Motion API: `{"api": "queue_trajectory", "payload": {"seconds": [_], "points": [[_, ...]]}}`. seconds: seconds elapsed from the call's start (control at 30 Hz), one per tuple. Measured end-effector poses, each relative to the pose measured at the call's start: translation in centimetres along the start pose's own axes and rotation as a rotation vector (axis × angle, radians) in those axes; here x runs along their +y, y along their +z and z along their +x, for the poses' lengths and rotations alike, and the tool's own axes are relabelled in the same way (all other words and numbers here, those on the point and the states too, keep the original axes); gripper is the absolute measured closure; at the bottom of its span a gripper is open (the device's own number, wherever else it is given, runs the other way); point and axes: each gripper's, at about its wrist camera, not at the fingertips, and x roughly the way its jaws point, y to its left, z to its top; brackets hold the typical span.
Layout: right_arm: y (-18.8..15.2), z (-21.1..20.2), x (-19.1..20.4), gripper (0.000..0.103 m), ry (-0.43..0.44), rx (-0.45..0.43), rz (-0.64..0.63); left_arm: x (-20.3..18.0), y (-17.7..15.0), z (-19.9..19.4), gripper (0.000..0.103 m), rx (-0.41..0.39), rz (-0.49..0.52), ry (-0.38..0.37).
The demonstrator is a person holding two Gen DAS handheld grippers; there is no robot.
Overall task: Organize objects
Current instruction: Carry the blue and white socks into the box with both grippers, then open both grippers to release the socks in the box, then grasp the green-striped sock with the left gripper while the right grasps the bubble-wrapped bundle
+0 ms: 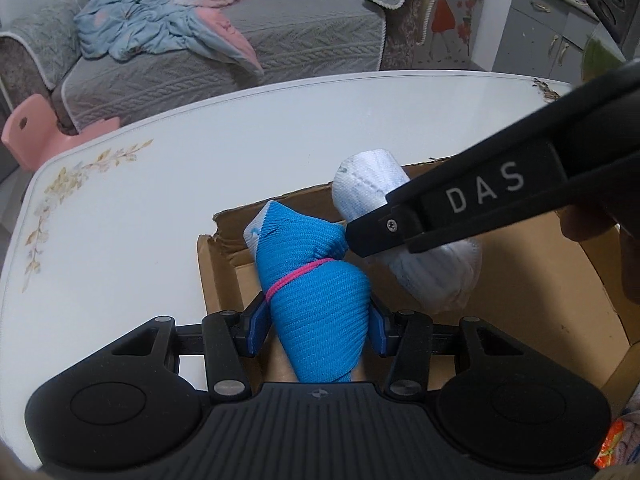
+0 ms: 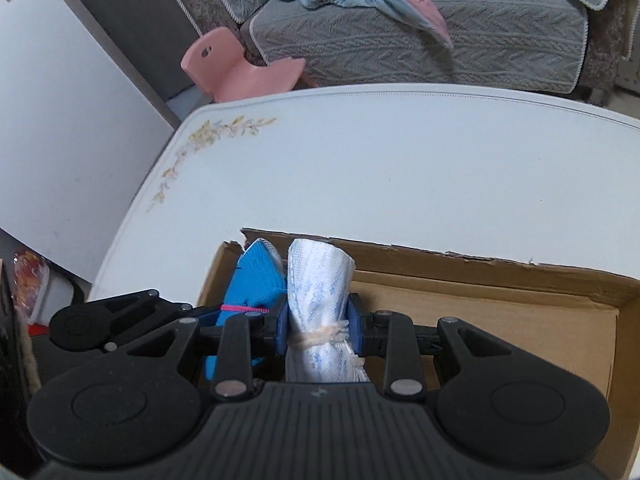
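Observation:
My left gripper point(image 1: 318, 326) is shut on a blue rolled sock bundle point(image 1: 316, 300) tied with a pink band, held inside the left end of an open cardboard box point(image 1: 540, 292). My right gripper point(image 2: 318, 326) is shut on a white rolled sock bundle point(image 2: 318, 280) tied with a cream band, right beside the blue bundle point(image 2: 256, 276) in the same box point(image 2: 520, 320). In the left wrist view the right gripper's body crosses from the right, and the white bundle point(image 1: 368, 184) shows beyond it.
The box sits on a white table with a floral print point(image 2: 400, 168). A pink child's chair point(image 2: 232, 68) and a grey sofa point(image 2: 440, 40) with a blue-pink blanket stand beyond the table's far edge. A white cabinet point(image 2: 60, 120) stands at the left.

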Motion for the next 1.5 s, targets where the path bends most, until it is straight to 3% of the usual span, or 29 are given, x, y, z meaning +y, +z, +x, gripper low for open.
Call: {"api": "queue_trajectory", "payload": {"seconds": [0.23, 0.4, 0.47, 0.83, 1.3, 1.5], "points": [[0.1, 1.5, -0.9, 0.076, -0.018, 0.018, 0.027, -0.3, -0.1, 0.0, 0.044, -0.007, 0.009, 0.009], [0.1, 1.7, -1.3, 0.067, -0.031, 0.019, 0.052, -0.6, -0.1, 0.0, 0.025, -0.012, 0.017, -0.008], [-0.1, 1.8, -1.3, 0.061, -0.027, 0.024, 0.055, -0.7, -0.2, -0.1, 0.025, -0.015, 0.02, -0.004], [-0.1, -0.9, -1.0, 0.053, -0.031, -0.009, 0.049, -0.8, 0.5, -2.8, 0.018, -0.038, 0.009, -0.025], [-3.5, -7.7, -0.4, 0.044, -0.013, -0.063, 0.078, -0.1, -0.7, -11.6, 0.016, -0.06, -0.024, -0.03], [-5.9, -11.4, 1.1, 0.037, 0.008, -0.093, 0.049, -0.2, -2.8, -15.8, 0.01, -0.062, 0.028, -0.011]]}}
